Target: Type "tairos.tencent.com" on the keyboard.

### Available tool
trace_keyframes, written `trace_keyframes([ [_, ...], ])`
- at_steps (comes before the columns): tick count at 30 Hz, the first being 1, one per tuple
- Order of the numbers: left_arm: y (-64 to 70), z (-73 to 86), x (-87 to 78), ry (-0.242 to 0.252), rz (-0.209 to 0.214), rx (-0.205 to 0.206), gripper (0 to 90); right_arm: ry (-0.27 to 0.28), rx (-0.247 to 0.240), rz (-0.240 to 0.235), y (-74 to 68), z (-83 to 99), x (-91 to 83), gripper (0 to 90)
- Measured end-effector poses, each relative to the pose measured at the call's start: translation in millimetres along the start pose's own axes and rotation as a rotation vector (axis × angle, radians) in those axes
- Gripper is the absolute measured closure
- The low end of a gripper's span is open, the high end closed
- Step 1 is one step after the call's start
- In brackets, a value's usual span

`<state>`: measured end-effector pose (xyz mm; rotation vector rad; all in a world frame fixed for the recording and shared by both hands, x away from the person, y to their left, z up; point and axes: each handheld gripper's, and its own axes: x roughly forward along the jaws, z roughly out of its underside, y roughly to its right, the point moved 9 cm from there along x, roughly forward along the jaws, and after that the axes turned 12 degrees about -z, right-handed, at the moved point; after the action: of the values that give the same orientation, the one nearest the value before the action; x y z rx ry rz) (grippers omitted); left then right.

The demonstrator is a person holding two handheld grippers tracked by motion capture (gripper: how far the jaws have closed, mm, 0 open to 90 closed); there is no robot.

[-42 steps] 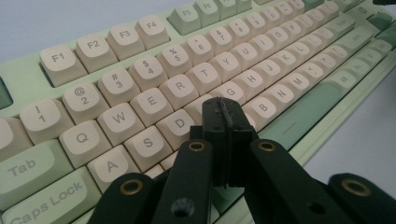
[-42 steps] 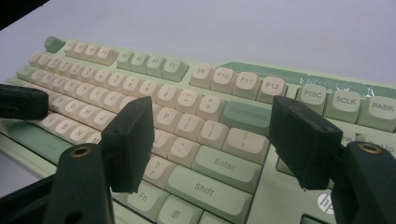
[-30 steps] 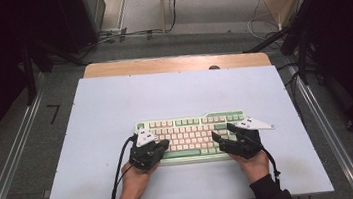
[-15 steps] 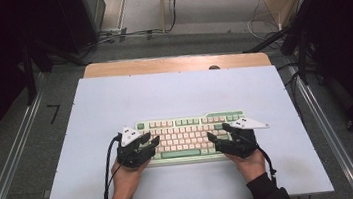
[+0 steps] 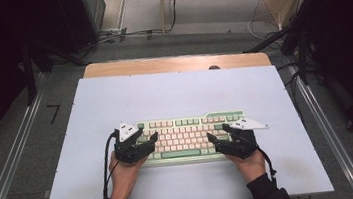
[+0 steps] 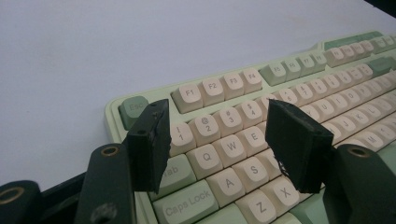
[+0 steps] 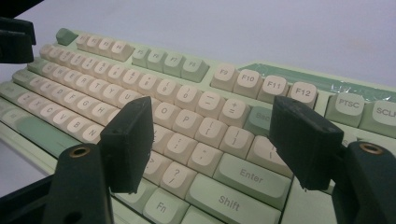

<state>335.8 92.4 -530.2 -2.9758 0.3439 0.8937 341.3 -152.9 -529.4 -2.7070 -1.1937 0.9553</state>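
Keyboard [image 5: 188, 136] with cream keys and green accents, flat on table [image 5: 174, 94]

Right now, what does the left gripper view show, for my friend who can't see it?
The left gripper, open and holding nothing, hovers over the left end of a green and cream keyboard, near the Tab, Q, W, A and Caps Lock keys. The keyboard lies on a pale table.

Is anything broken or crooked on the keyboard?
Nothing stands out. The keyboard lies flat and straight on the table, its keys all in neat rows. The left claw and right claw hover open over its two ends.
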Motion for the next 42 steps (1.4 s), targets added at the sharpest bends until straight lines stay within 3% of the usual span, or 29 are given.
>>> trace_keyframes([
  [2, 0.6, -0.8, 0.2, 0.006, 0.002, 0.005, 44.6, -0.001, 0.000, 0.001, 0.1, 0.3, 0.1, 29.2],
  [6, 8.2, -2.6, -0.9, 0.018, 0.071, 0.022, 75.3, 0.000, -0.001, 0.003, 0.3, 0.7, -0.4, 29.2],
  [9, 15.6, -0.9, 1.0, -0.002, 0.104, 0.045, 90.0, -0.003, 0.001, 0.004, 0.3, 1.8, -1.1, 29.2],
  [14, 22.6, 0.5, 5.8, -0.027, 0.120, 0.069, 90.0, -0.001, 0.004, 0.011, 1.6, 3.3, -3.8, 29.2],
  [26, 27.2, 4.7, 19.8, -0.067, 0.109, 0.104, 90.0, -0.001, 0.020, 0.032, 6.2, 8.6, -11.0, 29.2],
  [35, 30.2, 7.9, 24.6, -0.098, 0.117, 0.109, 90.0, 0.000, 0.021, 0.043, 8.0, 10.7, -14.8, 29.1],
  [40, 30.8, 5.2, 21.5, -0.082, 0.128, 0.097, 90.0, 0.001, 0.022, 0.043, 8.2, 10.6, -15.0, 29.1],
  [42, 31.6, 0.8, 17.9, -0.051, 0.132, 0.081, 81.6, 0.000, 0.021, 0.043, 8.0, 10.6, -14.8, 29.1],
])
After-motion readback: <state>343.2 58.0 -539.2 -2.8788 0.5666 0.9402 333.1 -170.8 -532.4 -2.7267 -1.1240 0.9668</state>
